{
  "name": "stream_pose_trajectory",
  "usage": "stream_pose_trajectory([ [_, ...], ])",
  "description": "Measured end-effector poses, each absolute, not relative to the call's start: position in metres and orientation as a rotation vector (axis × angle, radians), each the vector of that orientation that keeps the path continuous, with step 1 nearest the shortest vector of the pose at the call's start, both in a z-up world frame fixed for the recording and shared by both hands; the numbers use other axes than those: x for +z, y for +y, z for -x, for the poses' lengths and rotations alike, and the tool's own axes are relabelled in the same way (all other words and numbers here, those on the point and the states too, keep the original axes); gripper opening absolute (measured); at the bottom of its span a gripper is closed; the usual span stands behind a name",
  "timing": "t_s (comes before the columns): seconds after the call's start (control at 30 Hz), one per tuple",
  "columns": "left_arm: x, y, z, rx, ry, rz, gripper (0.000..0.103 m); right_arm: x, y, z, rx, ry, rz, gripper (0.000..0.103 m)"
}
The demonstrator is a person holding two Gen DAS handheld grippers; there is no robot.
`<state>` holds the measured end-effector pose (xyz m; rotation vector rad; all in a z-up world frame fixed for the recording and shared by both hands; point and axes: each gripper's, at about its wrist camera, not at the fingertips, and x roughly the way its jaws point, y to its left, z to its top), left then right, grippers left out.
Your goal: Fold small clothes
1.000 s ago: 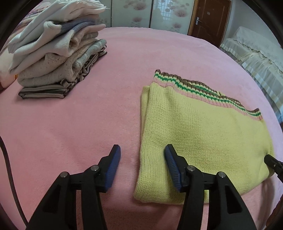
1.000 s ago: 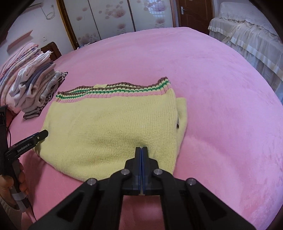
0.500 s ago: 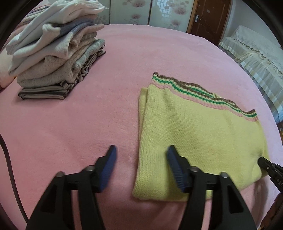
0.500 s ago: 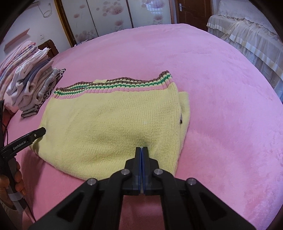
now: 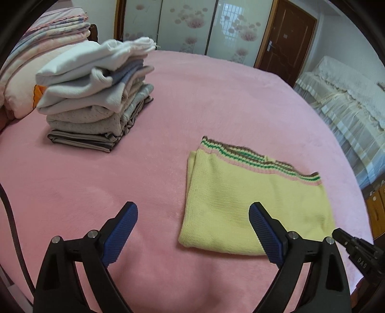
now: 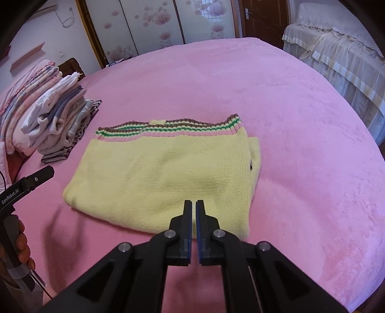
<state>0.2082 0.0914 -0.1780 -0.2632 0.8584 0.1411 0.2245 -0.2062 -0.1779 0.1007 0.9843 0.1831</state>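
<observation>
Left gripper: blue-padded jaws spread wide, just been opening, nothing between them, held above the near left corner of the yellow sweater. Right gripper: jaws all but closed, a thin slit between the pads, gripping nothing, over the sweater's near edge. Yellow sweater: knit, folded into a flat rectangle, striped band (green, brown, pink) along its far edge, lying on the pink blanket. Stack of folded clothes: whites, greys and a striped piece at the bottom, well apart from the sweater, to its far left. Folded quilts: beyond that stack. Room past the sweater: floral sliding panels, brown door; cloth-draped furniture to its right.
</observation>
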Motion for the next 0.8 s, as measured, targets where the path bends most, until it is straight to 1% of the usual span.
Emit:
stream_pose_trajectory([
  [0.07, -0.17, 0.089, -0.199, 0.133, 0.852, 0.284, 0.093, -0.169, -0.203, -0.217, 0.186, 0.97, -0.105, 0.014],
  [0.13, -0.162, 0.087, -0.191, 0.125, 0.846, 0.3, 0.093, -0.159, -0.2, -0.208, 0.189, 0.949, -0.105, 0.029],
  [0.17, -0.159, 0.087, -0.188, 0.127, 0.842, 0.302, 0.093, -0.155, -0.199, -0.204, 0.193, 0.941, -0.107, 0.031],
  [0.3, -0.148, 0.082, -0.17, 0.117, 0.828, 0.329, 0.096, -0.143, -0.192, -0.189, 0.219, 0.921, -0.108, 0.031],
  [0.4, -0.149, 0.082, -0.16, 0.074, 0.856, 0.383, 0.097, -0.135, -0.186, -0.18, 0.239, 0.889, -0.12, 0.031],
  [0.63, -0.191, 0.086, -0.149, -0.021, 0.94, 0.537, 0.097, -0.131, -0.165, -0.172, 0.267, 0.829, -0.052, 0.031],
  [0.8, -0.228, 0.09, -0.159, -0.044, 0.948, 0.644, 0.096, -0.143, -0.155, -0.178, 0.279, 0.837, -0.031, 0.031],
])
